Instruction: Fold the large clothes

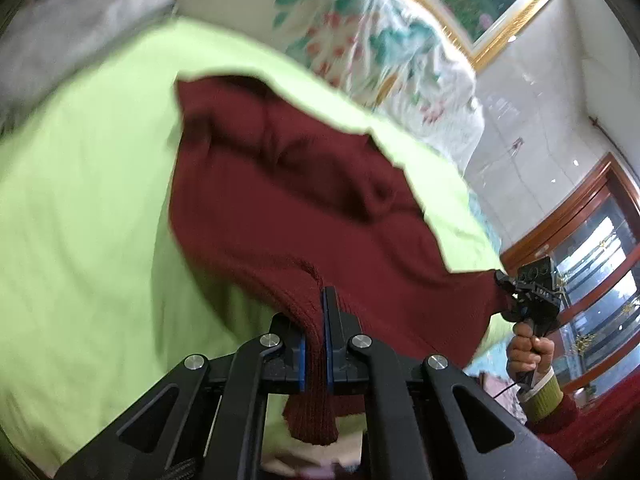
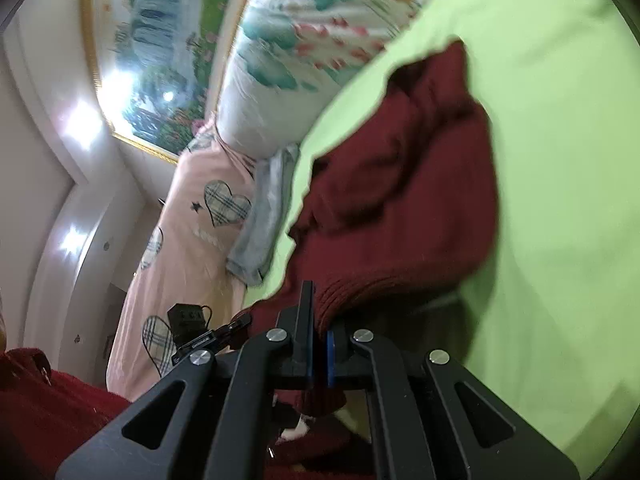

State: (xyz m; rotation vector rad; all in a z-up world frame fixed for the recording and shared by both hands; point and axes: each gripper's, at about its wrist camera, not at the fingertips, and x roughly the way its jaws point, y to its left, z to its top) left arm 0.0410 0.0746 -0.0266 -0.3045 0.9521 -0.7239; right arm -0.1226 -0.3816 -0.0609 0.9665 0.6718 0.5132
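Seen from the left wrist, the left gripper [image 1: 316, 320] has its jaws clamped on the ribbed edge of a dark red sweater [image 1: 304, 200], which lies rumpled across a lime green sheet [image 1: 80, 200]. Beyond the sweater, the right gripper [image 1: 505, 284] pinches its far corner. From the right wrist, the right gripper [image 2: 318, 316] has its jaws closed on the sweater [image 2: 400, 200] hem, with a flowered pillow [image 2: 288, 80] beyond the sweater.
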